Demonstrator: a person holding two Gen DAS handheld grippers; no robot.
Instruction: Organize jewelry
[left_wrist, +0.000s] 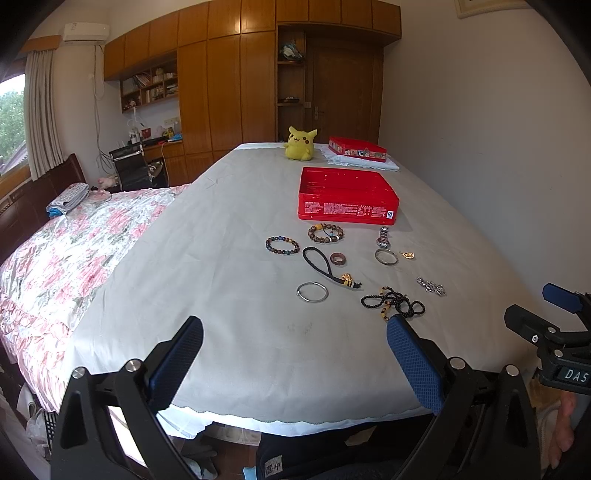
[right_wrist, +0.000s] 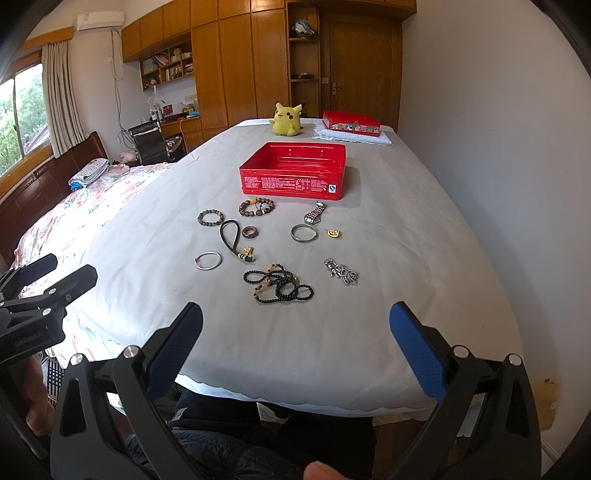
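Both grippers are held back at the near edge of the table, jaws spread wide and holding nothing: the left gripper (left_wrist: 295, 354) and the right gripper (right_wrist: 295, 341) each frame bare grey-white tablecloth (right_wrist: 258, 332) between their blue textured pads. The jewelry lies ahead, loosely scattered and untouched, so sorting appears not yet begun. Nearest the right gripper is the tangled black-and-amber bead necklace (right_wrist: 277, 283), with the crumpled silver chain (right_wrist: 341, 272) to its right and the open silver bangle (right_wrist: 208, 260) to its left. Beyond lie the black braided cord with gold charm (right_wrist: 236, 240), a brown wooden ring (right_wrist: 249, 232), a second silver bangle (right_wrist: 303, 233), a small gold pendant (right_wrist: 333, 233), two bead bracelets and a metal watch (right_wrist: 315, 214). The open red rectangular tin (right_wrist: 293, 184), the likely receptacle, stands just behind them. A sound first pick would pinch the necklace low at a bunched strand, lest loops trail and drag neighbours. The yellow plush toy (right_wrist: 287, 119) and lidded red tin (right_wrist: 351, 123) sit well clear at the far end.
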